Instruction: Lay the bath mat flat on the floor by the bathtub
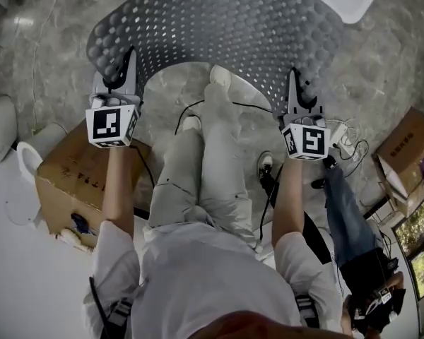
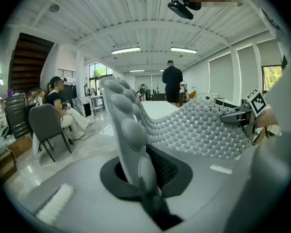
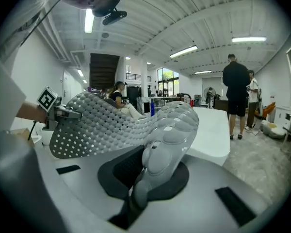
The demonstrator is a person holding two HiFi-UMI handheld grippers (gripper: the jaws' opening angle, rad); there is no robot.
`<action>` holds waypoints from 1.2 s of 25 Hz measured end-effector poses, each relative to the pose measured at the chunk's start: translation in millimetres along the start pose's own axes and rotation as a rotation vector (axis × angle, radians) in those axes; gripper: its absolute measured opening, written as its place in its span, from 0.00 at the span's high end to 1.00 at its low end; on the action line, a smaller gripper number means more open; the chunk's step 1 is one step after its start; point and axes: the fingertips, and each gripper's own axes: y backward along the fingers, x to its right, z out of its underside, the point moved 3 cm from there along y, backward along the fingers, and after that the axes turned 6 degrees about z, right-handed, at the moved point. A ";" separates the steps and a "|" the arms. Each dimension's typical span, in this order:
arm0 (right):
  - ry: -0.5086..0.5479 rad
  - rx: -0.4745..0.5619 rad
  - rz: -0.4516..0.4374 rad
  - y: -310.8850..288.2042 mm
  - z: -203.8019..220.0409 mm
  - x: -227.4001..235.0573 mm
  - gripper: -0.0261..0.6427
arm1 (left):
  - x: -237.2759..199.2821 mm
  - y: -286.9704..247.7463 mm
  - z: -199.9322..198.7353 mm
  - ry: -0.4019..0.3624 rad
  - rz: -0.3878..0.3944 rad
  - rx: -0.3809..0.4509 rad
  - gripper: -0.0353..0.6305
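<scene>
Left gripper (image 1: 120, 76) clamped on bath mat (image 1: 226, 30) near corner. Right gripper (image 1: 297, 97) clamped on the other corner. Mat hangs between them above marble floor (image 1: 49, 55).

Faint dark print is showing on the brown cardboard box (image 1: 63, 182) left of the person's legs (image 1: 198, 175), too blurred for reading.

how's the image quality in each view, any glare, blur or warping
Head view: dim, dark at the corners, bath mat sharp. Left gripper view: strong fisheye curving the ceiling, mat edge nearest the lens soft. Right gripper view: same fisheye, ceiling light strip blown out.
</scene>
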 end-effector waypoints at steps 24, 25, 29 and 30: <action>-0.136 -0.282 -0.099 -226.2 424.2 43.7 0.93 | -11.3 -278.4 401.7 0.202 0.216 -0.300 0.93; -0.144 -0.293 -0.098 -231.1 432.2 45.5 0.93 | -10.7 -283.8 409.5 0.213 0.221 -0.309 0.93; -0.141 -0.337 -0.090 -248.0 458.1 49.4 0.93 | -17.5 -303.1 436.4 0.224 0.225 -0.355 0.93; -0.136 -0.349 -0.088 -251.0 463.1 50.7 0.93 | -20.0 -308.1 442.1 0.222 0.223 -0.367 0.93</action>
